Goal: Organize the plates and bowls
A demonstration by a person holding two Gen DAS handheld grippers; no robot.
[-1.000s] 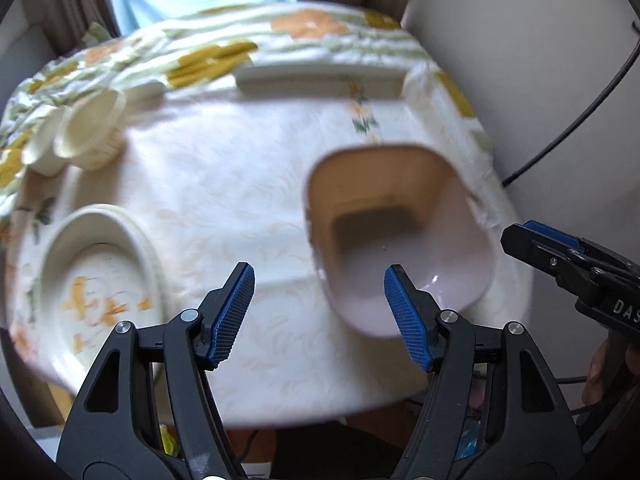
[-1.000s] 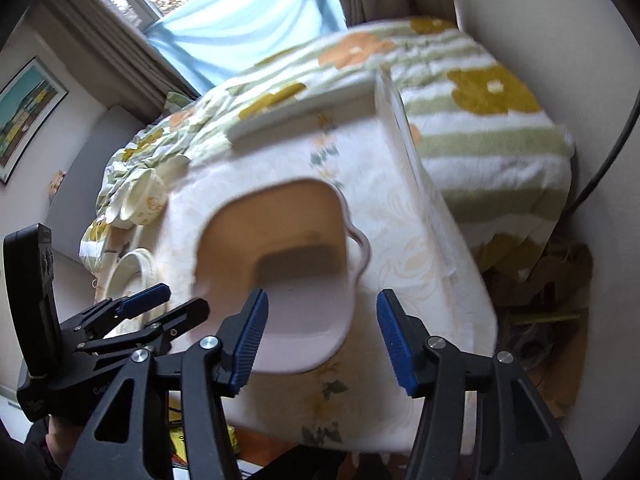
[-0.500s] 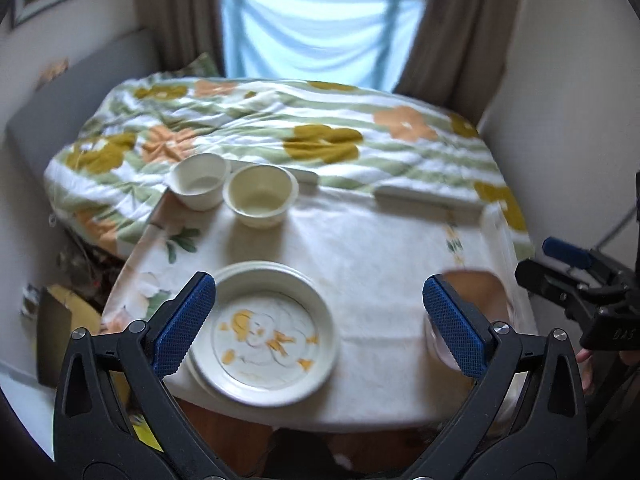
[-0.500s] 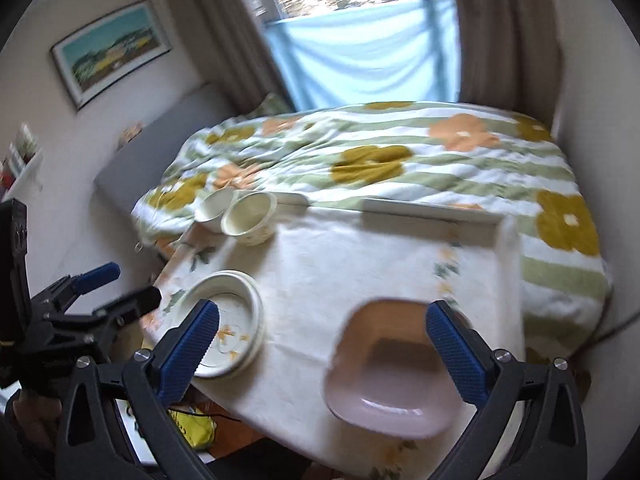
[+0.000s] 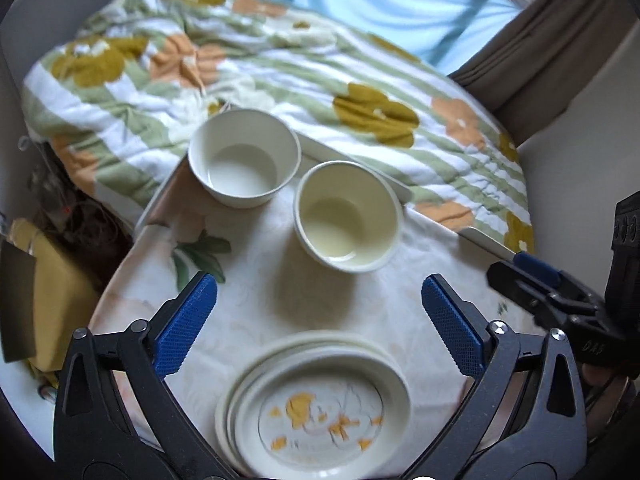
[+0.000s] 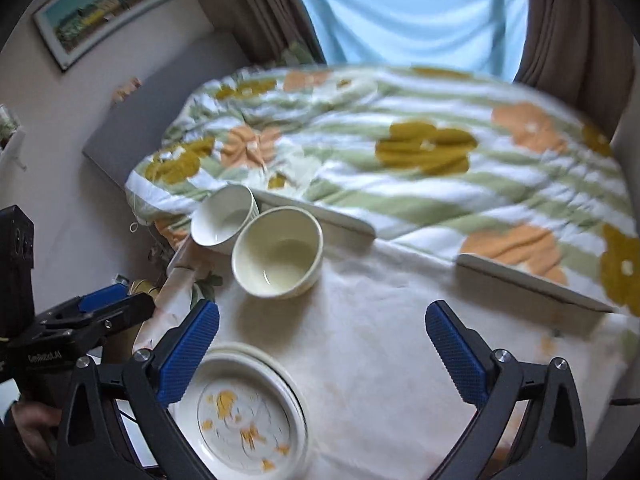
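— Getting cut off anywhere?
— Running off the frame at 6 o'clock, stacked plates (image 5: 316, 412), rim blurring.
— And the white bowl (image 6: 222, 222)?
— Hiding partly behind the cream bowl (image 6: 278, 258), toward 10 o'clock.

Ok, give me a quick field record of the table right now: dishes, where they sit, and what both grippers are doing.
plates: stack at near table edge, top one has orange pattern
white bowl: far left corner, upright
cream bowl: just right of it, upright
bowl contact: cannot tell
left gripper: jaws open, holding nothing, above the plates
right gripper: jaws open, holding nothing
table: floral cloth
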